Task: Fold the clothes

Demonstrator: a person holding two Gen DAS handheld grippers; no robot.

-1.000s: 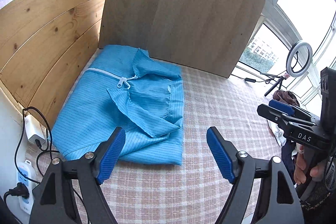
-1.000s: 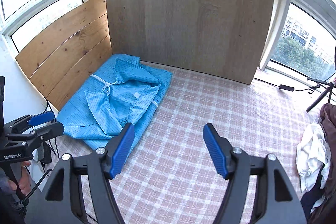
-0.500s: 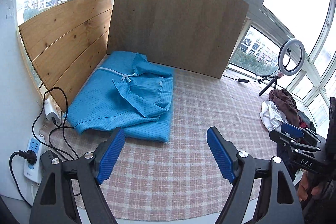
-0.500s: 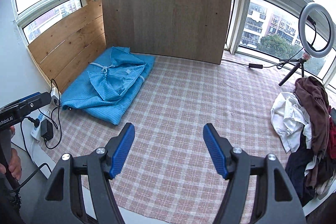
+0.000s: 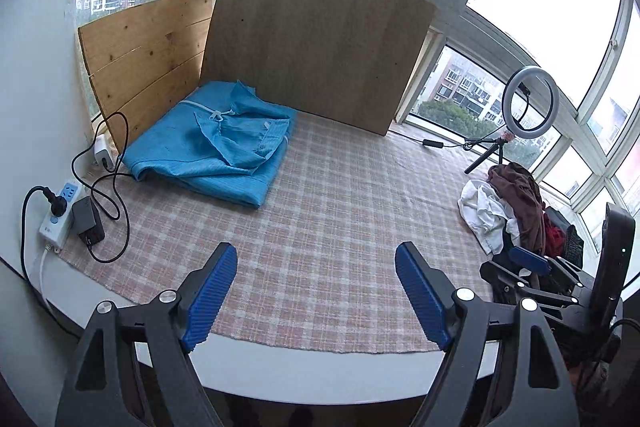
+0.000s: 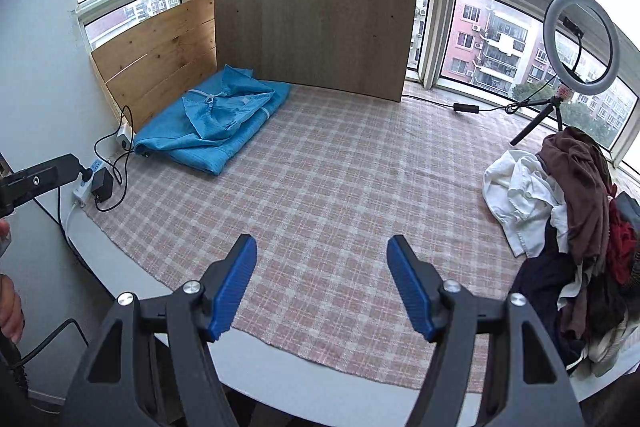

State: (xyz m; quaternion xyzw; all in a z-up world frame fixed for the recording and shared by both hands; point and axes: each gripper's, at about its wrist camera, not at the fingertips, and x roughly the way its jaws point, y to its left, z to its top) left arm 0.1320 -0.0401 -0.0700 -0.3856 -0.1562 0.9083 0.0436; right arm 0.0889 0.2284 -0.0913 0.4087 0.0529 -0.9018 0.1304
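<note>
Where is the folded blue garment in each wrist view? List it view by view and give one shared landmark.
Left wrist: folded blue garment, left of centre, in the corner under the boards.
Right wrist: folded blue garment, upper left, same corner.
Shared landmark: the tall brown board standing right behind it.

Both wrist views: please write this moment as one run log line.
blue garment: folded, far left corner | left gripper: open, empty | right gripper: open, empty | clothes pile: unfolded, right edge of checked cloth
</note>
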